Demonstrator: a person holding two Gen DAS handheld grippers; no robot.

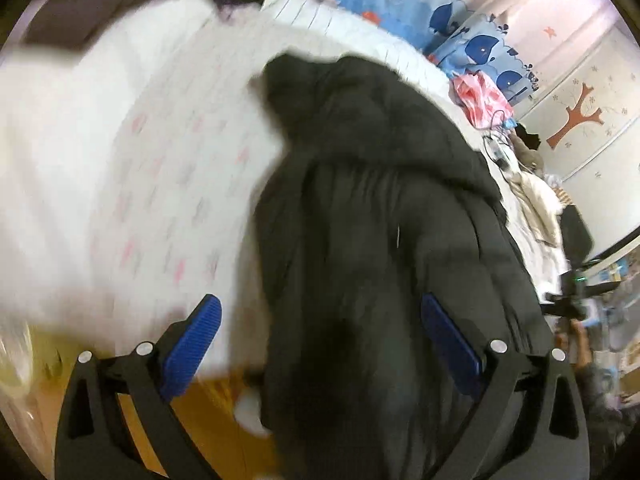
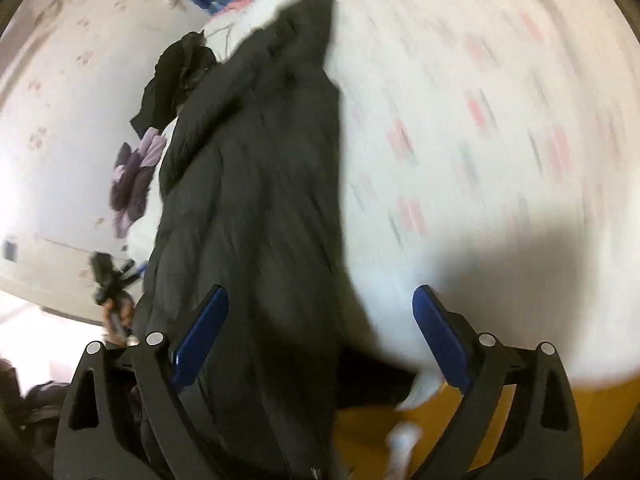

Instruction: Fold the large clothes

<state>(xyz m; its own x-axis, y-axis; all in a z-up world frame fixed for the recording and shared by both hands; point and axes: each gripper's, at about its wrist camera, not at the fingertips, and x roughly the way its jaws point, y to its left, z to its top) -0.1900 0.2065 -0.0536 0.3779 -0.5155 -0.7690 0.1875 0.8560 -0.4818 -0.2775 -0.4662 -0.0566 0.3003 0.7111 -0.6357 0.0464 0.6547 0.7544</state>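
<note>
A large black padded coat lies lengthwise on a white bed with a pink and grey print. My left gripper is open, its blue pads wide apart above the coat's near end, which hangs over the bed edge. The coat also shows in the right wrist view, running away from the camera. My right gripper is open over the coat's near end and the white bed cover. Neither gripper holds cloth. Both views are motion-blurred.
Blue whale-print pillows and a pink cloth lie at the bed's far end. A heap of light clothes sits right of the coat. Dark and purple garments lie beside it. The yellow wooden floor shows below the bed edge.
</note>
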